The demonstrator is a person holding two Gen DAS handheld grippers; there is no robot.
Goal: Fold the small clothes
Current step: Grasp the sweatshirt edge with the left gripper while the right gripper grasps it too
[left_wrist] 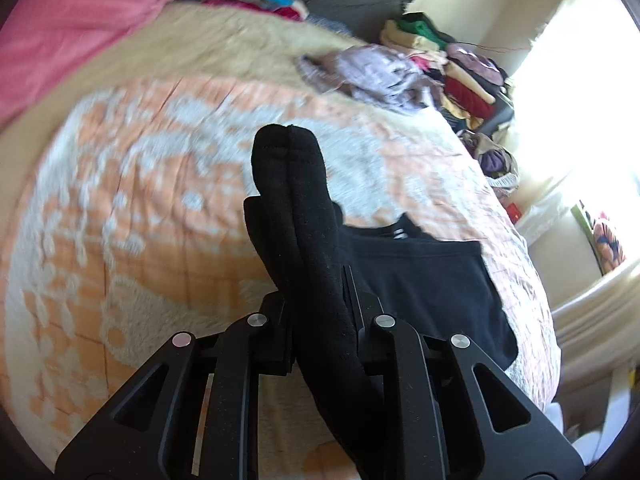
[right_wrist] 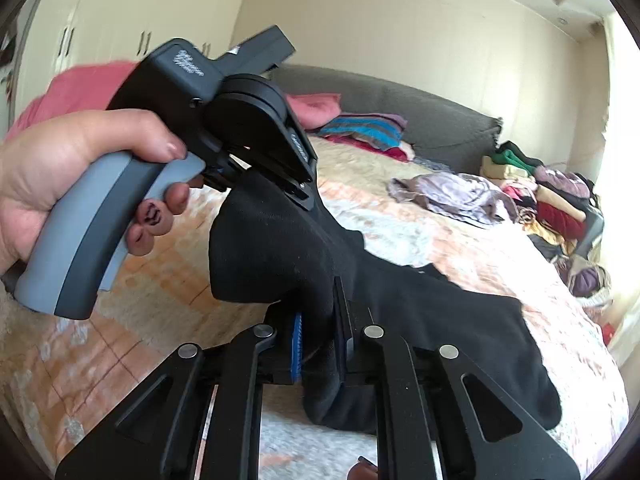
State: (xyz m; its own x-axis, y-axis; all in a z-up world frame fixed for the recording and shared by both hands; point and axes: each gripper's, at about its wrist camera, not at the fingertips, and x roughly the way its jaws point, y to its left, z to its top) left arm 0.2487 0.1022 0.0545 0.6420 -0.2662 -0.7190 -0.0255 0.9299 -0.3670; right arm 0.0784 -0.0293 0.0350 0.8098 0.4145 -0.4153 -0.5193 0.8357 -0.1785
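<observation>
A black sock [left_wrist: 294, 208] is held up above the bed by both grippers. My left gripper [left_wrist: 316, 312] is shut on it, and the sock's doubled toe end sticks up past the fingers. In the right wrist view my right gripper [right_wrist: 318, 336] is shut on the same black sock [right_wrist: 272, 248], and the left gripper [right_wrist: 298, 184], held in a hand, pinches the sock's upper part. A black garment [left_wrist: 420, 280] lies flat on the orange-and-white bedspread [left_wrist: 140, 200] below; it also shows in the right wrist view [right_wrist: 460, 332].
A crumpled lilac garment [right_wrist: 452, 196] lies further up the bed. Folded coloured clothes [right_wrist: 368, 132] sit near the grey headboard [right_wrist: 420, 120]. A pile of clothes [right_wrist: 556, 200] is heaped at the bed's right side. A pink cloth [left_wrist: 60, 32] lies at the left.
</observation>
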